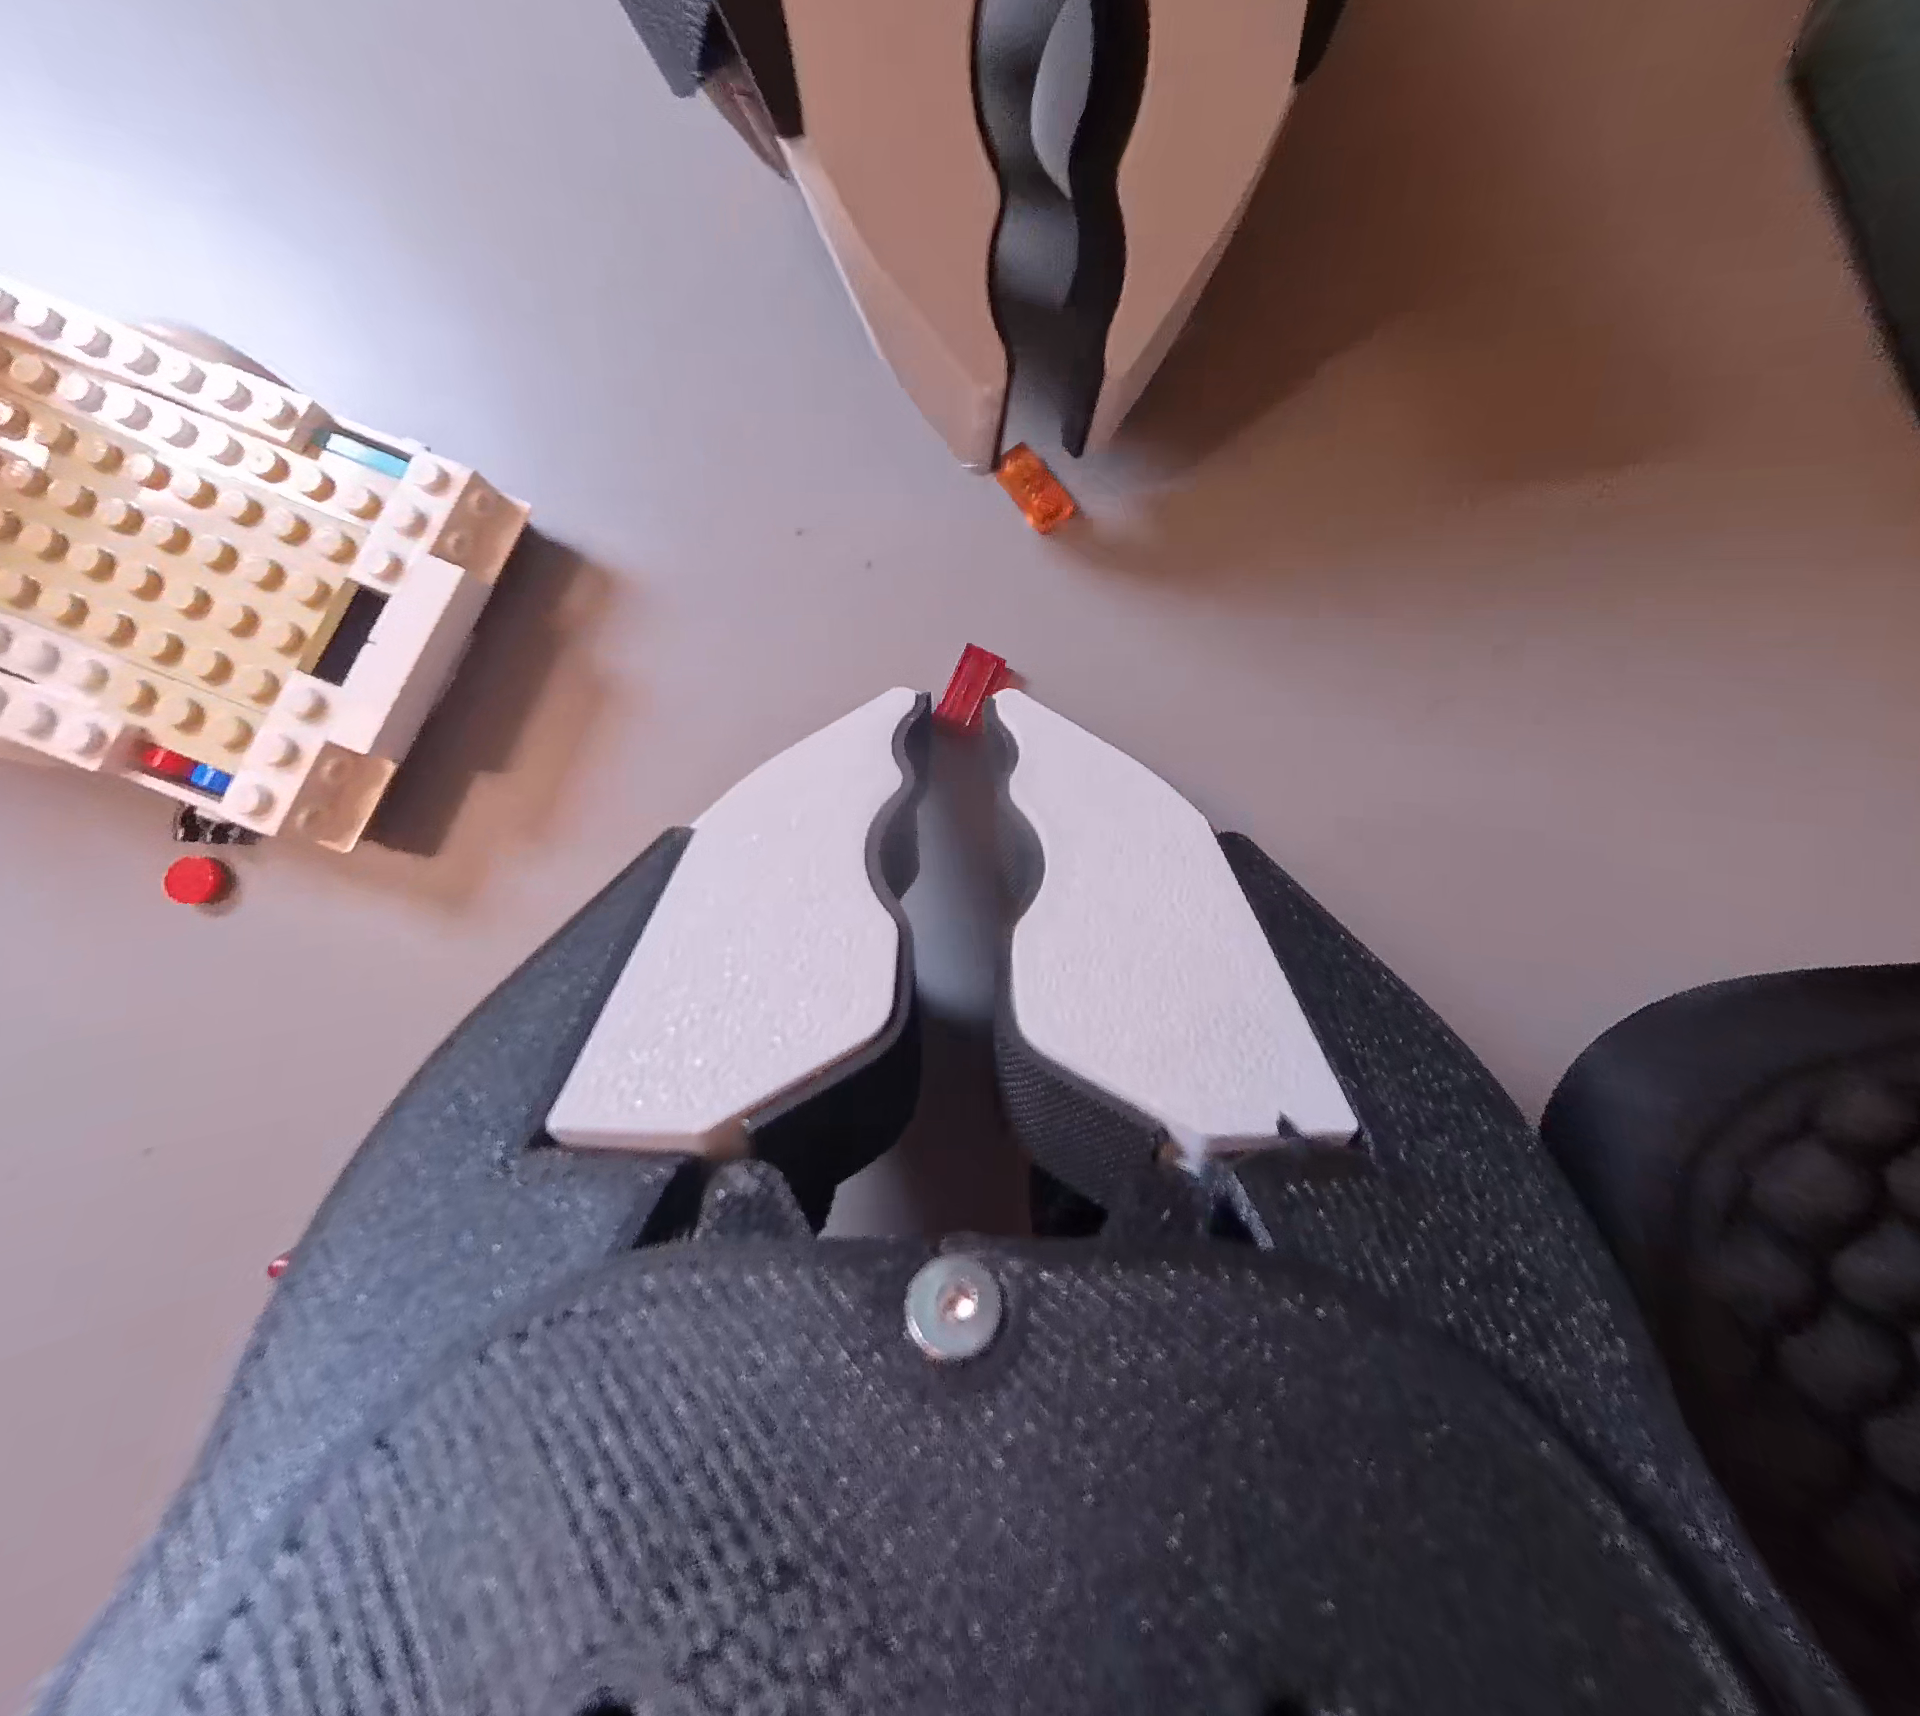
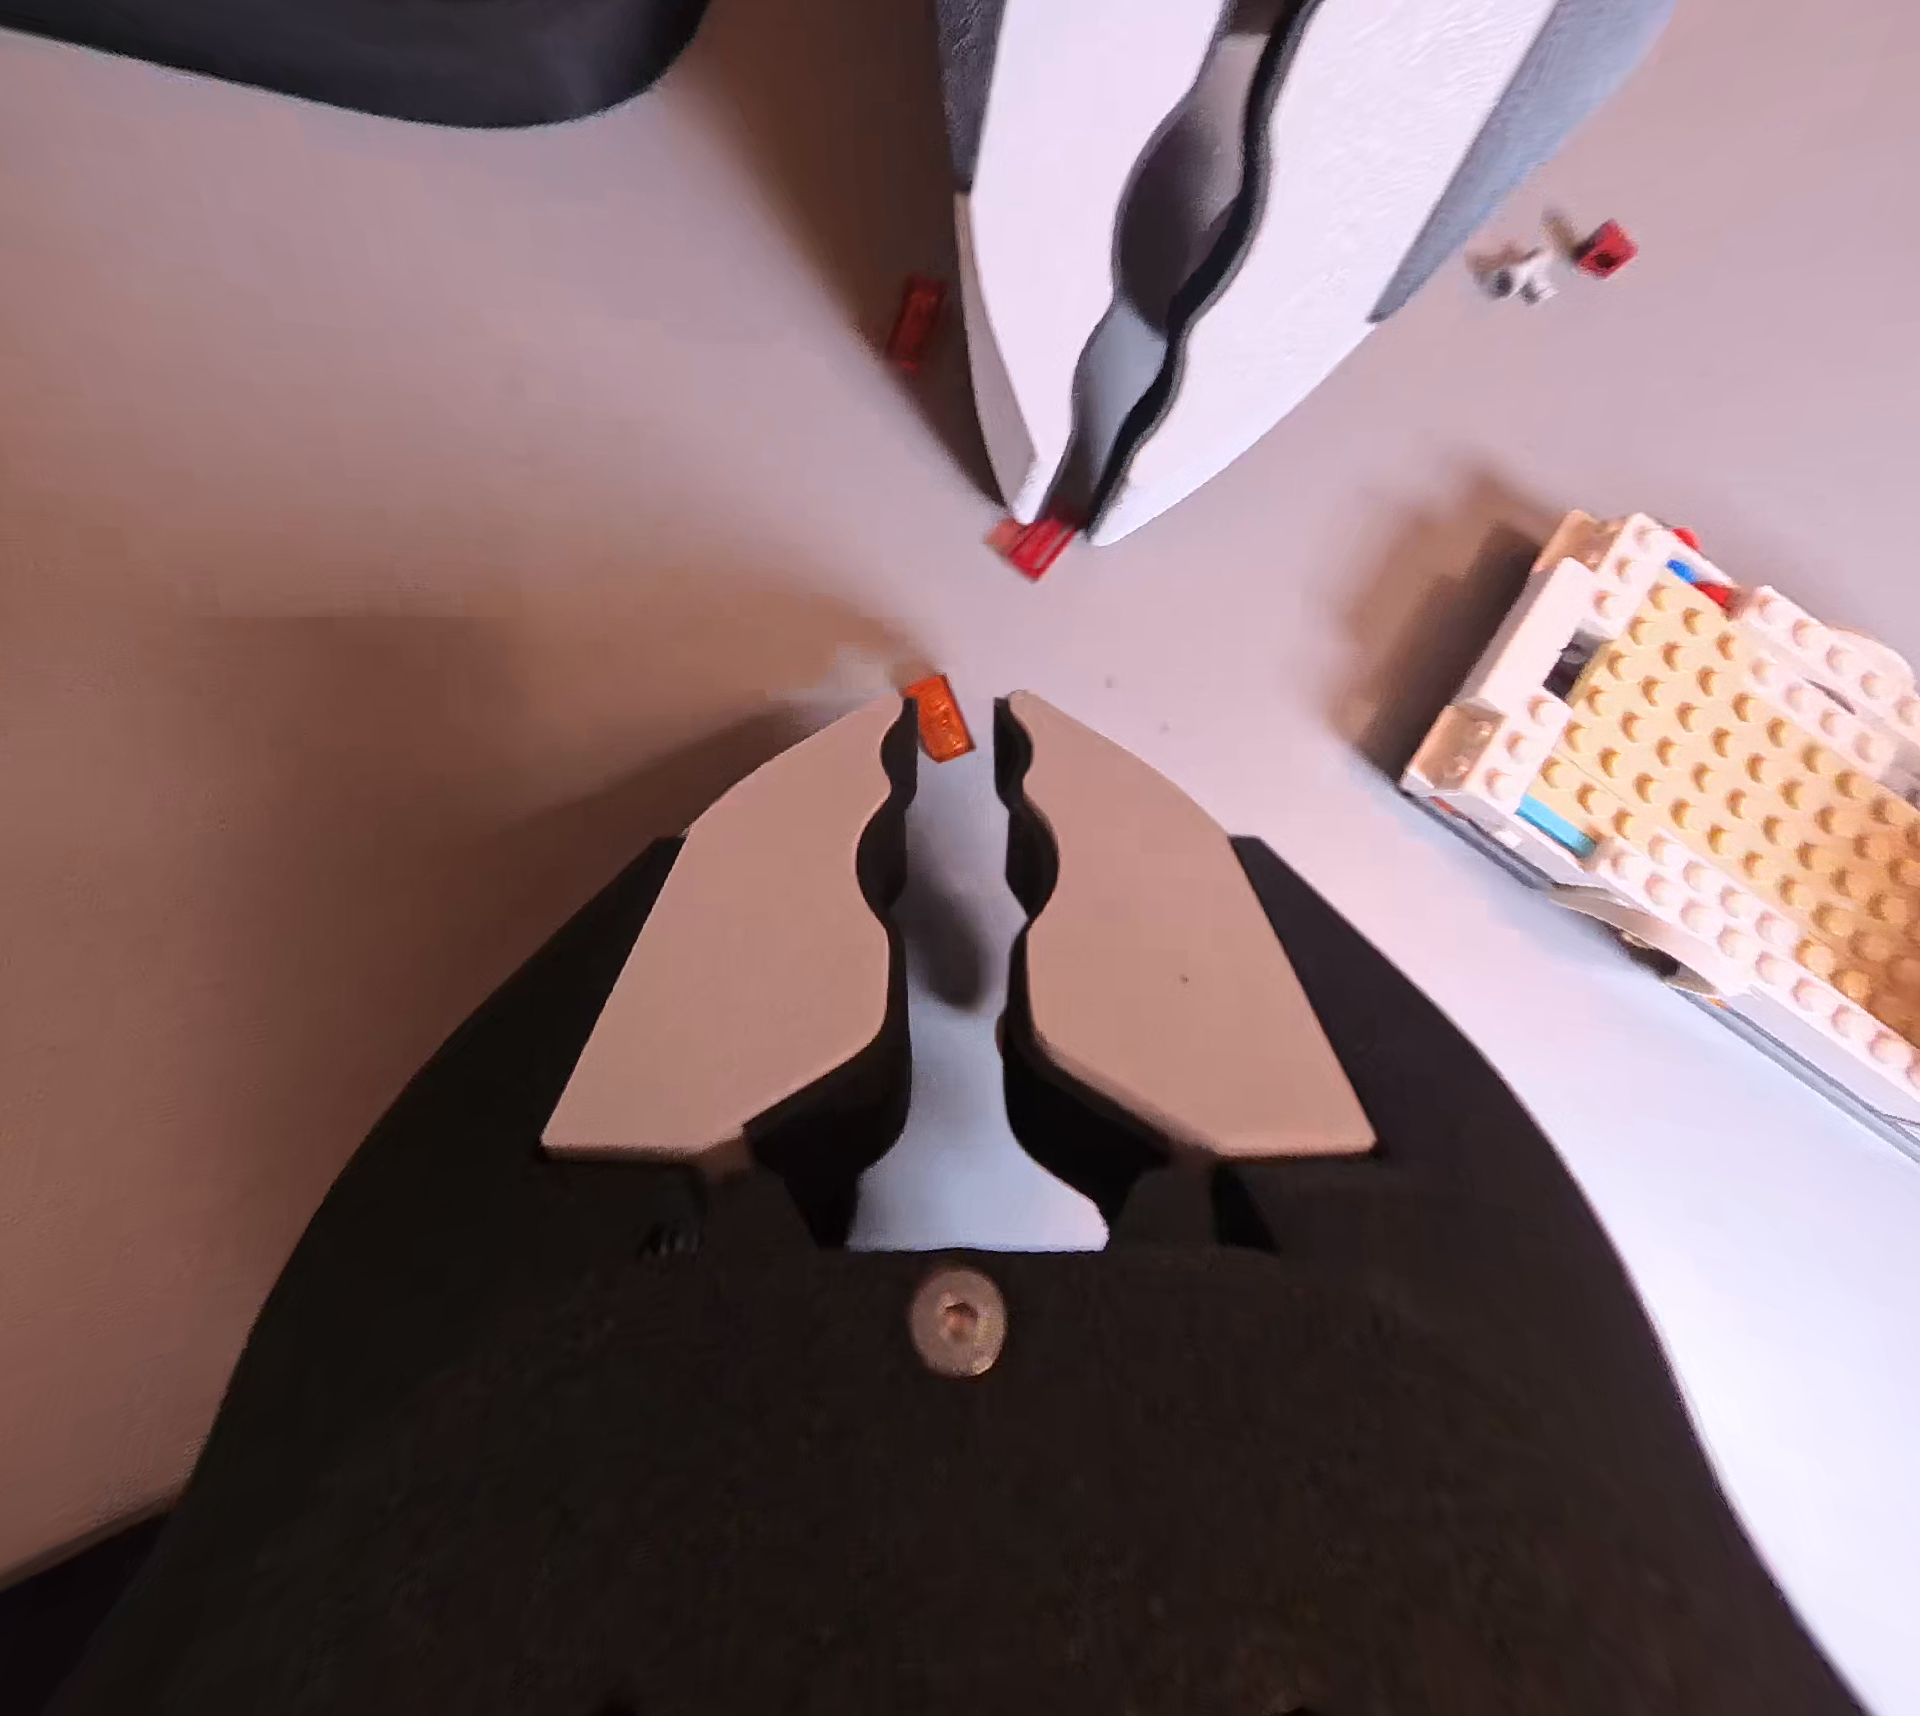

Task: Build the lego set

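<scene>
I am pinching a small red piece [image 1: 968, 681] at the very tips of my left tool [image 1: 961, 710], its fingers closed on it so that most of the piece is sticking out ahead, free to be mated with something. Facing it, just beyond those tips, my right tool [image 2: 951, 705] is reaching for a small orange piece [image 2: 940, 718]; its fingers are standing slightly apart, and the orange piece is lying against the inner face of one finger only, with a gap to the other, so I judge it is not yet gripped. I am bringing the two tools nose to nose over the tabletop [image 1: 1455, 679], probably to join the two little pieces before adding them to the model. Off to the left of my left tool, well apart, the white-and-tan lego build [image 1: 208, 586] is resting studs-up, a round red stud [image 1: 195, 880] lying loose just beside its near corner. Farther past my left tool, a red brick [image 2: 1605, 250] and a grey bit [image 2: 1517, 276] are waiting.
</scene>
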Demonstrator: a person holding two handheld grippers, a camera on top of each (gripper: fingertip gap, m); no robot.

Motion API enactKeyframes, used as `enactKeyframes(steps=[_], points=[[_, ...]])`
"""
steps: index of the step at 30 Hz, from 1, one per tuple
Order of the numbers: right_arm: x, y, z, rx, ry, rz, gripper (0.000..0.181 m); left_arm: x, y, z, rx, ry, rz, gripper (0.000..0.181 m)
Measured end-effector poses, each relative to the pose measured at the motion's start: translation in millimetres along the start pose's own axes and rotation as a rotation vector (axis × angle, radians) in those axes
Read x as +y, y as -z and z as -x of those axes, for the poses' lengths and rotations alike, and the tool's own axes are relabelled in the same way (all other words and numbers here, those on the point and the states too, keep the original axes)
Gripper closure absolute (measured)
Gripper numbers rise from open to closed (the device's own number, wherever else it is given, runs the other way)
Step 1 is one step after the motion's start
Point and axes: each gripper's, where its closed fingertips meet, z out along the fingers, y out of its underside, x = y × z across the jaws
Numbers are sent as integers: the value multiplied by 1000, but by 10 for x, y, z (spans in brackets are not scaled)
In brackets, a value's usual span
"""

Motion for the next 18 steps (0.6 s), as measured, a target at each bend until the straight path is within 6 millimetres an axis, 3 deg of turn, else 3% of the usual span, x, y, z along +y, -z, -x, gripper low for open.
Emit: enactKeyframes(steps=[8,12,18], points=[[-502,356,13,125,117,-343,167,-541,401,-233,255,188,-461,173],[-630,462,18,164,126,-405,167,-674,506,-286,317,211,-551,173],[-645,466,17,173,116,-405,166,-716,507,-293,327,230,-570,173]])
